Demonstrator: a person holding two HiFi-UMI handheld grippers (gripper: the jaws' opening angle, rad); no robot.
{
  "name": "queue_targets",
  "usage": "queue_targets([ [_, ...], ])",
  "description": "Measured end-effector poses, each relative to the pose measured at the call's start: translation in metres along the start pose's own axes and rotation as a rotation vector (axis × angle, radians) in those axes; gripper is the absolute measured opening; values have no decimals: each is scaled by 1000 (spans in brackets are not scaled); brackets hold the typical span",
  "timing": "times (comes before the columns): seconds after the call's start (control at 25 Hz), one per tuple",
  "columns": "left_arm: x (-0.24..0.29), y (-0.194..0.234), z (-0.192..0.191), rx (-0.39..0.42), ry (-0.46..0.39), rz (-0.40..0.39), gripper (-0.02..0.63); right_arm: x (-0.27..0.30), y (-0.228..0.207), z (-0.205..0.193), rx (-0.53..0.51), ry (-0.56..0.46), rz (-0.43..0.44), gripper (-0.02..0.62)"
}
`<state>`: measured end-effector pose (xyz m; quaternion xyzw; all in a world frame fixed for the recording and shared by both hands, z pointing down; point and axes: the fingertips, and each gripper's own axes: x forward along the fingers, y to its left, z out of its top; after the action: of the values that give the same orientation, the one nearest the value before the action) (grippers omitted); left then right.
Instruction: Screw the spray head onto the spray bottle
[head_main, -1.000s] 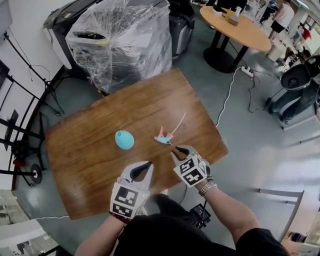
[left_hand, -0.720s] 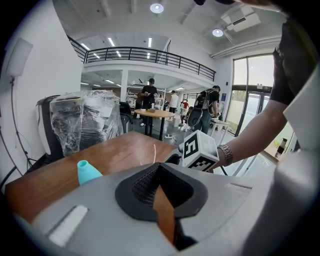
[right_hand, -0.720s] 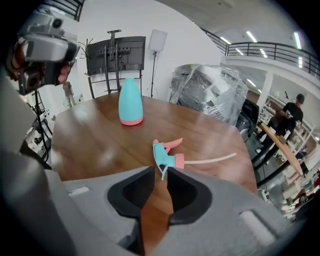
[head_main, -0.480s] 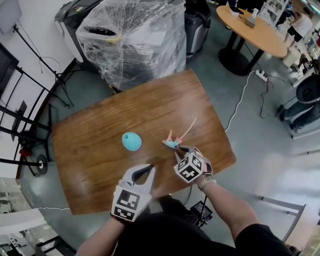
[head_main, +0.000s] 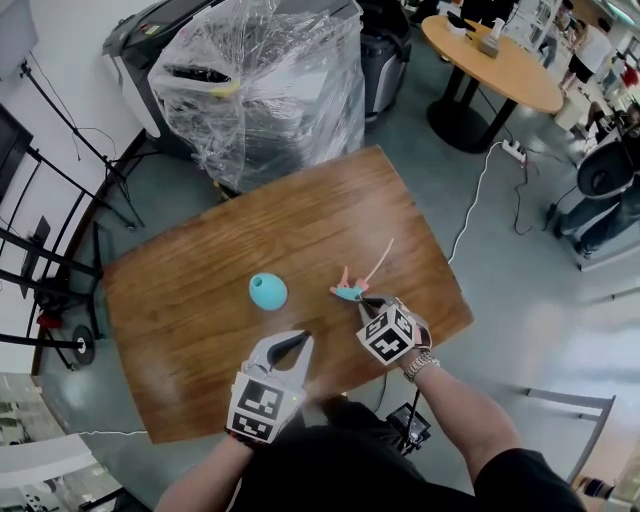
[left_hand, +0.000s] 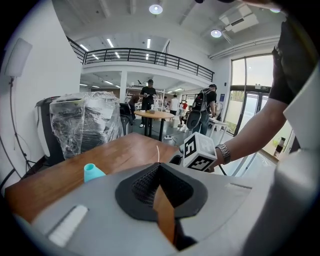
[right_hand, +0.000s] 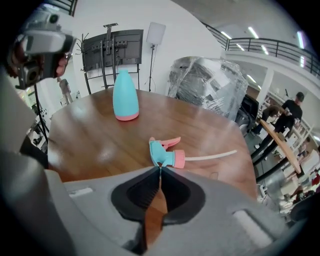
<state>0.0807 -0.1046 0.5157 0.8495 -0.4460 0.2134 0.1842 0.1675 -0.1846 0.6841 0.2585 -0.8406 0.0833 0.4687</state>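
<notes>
The teal bottle (head_main: 268, 291) with a pink base stands upright and uncapped on the wooden table (head_main: 190, 250); it also shows in the right gripper view (right_hand: 125, 102) and the left gripper view (left_hand: 91, 172). To its right lies the teal and pink spray head (head_main: 347, 292) with its white tube. My right gripper (head_main: 366, 301) has just been closing and its tips pinch the near edge of the spray head (right_hand: 165, 154), jaws together (right_hand: 160, 169). My left gripper (head_main: 303, 338) hovers shut and empty over the table's near edge (left_hand: 159, 167).
A plastic-wrapped machine (head_main: 260, 80) stands behind the table. A round table (head_main: 500, 60) is at the far right, with a white cable (head_main: 470, 200) on the floor. Black stands (head_main: 40, 250) line the left side. People stand in the background.
My right gripper has come down and forward to the spray head and its jaws have closed. The left gripper has stayed where it was.
</notes>
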Motion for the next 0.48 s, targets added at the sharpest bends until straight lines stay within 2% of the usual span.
queue_targets([
  [0.12, -3, 3, 2, 2, -16, -20, 14, -20, 3, 8, 56, -36, 33, 1],
  [0.24, -7, 7, 3, 5, -34, -43, 14, -42, 5, 17, 155, -81, 85, 0],
  [0.48, -16, 14, -2, 2, -58, -88, 14, -100, 17, 44, 382, -194, 252, 0],
])
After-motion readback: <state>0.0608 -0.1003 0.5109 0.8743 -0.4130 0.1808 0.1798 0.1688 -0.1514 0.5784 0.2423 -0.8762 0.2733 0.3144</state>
